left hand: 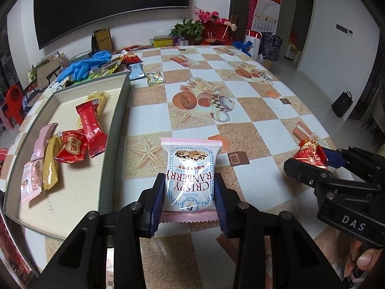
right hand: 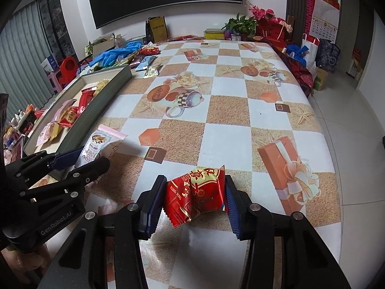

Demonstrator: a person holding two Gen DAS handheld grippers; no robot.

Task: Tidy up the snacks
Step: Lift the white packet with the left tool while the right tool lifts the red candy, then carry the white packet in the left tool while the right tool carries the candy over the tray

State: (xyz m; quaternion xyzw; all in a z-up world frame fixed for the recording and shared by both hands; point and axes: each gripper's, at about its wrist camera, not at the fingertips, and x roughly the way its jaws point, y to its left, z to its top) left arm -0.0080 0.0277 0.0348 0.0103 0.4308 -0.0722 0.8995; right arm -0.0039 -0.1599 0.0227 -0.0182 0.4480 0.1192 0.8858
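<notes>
My left gripper (left hand: 190, 192) is clenched on the cranberry crisp packet (left hand: 190, 175), held above the tabletop (left hand: 252, 101) just beside the tray (left hand: 115, 130). My right gripper (right hand: 195, 200) grasps the crumpled red snack (right hand: 196, 195), well apart from the tray. I judge the slick wrappers could slide out of my jaws, or the left packet could catch the tray wall and drop short

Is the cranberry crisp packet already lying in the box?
No, the cranberry crisp packet is clamped in the left tongs over the tablecloth, beside the box.
</notes>
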